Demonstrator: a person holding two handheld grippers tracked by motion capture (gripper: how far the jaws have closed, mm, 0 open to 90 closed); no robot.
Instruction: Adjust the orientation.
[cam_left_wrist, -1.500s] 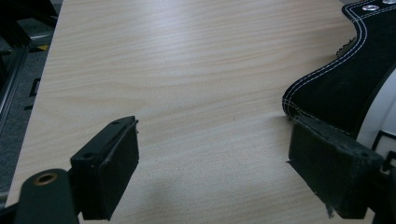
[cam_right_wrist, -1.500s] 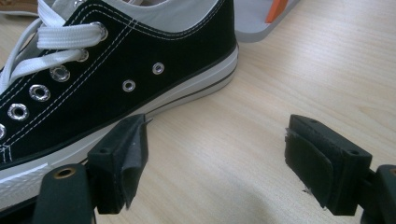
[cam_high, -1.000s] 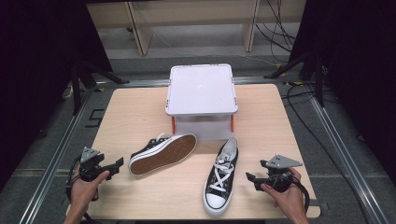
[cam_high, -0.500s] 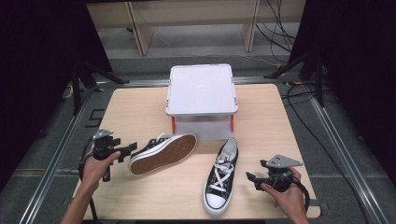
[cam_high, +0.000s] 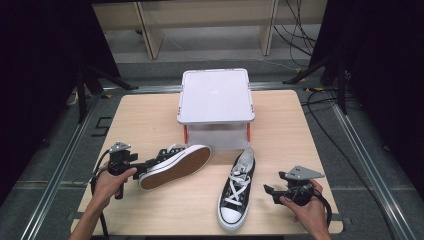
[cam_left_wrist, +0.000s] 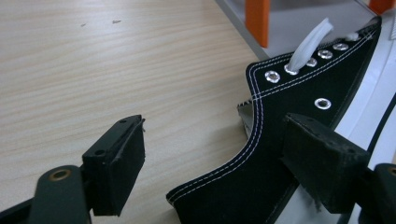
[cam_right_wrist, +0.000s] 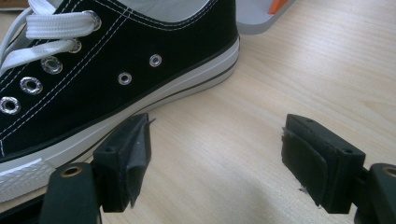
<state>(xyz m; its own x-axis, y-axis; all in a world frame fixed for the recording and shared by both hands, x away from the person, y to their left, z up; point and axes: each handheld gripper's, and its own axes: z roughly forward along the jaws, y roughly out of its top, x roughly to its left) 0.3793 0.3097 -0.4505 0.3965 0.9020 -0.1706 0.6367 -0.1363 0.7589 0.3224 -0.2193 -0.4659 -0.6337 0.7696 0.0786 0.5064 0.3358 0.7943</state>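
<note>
The left gripper (cam_high: 142, 165) stands wide open at the heel end of the tipped sneaker (cam_high: 176, 161), which lies on its side at the left front of the table (cam_high: 150, 115) with its tan sole facing the person. In the left gripper view one jaw lies against or just over the black canvas collar (cam_left_wrist: 261, 154) while the other hangs over bare wood, so the collar edge sits between the jaws, not yet clamped. The right gripper (cam_high: 272, 191) is also wide open and holds nothing; it rests just beside the upright sneaker (cam_high: 237, 187), whose white sole edge (cam_right_wrist: 140, 112) lies near one jaw. Risk, as judged: the canvas collar is soft and thin, so a closing grip may fold it or slip off, and a lift by the heel alone may let the shoe swing or drop. A loose lace (cam_left_wrist: 310, 42) could snag. The white raised stand (cam_high: 216, 95) with orange legs (cam_left_wrist: 258, 21) stands directly behind both shoes, and its near leg crowds any forward move of the tipped sneaker.
</note>
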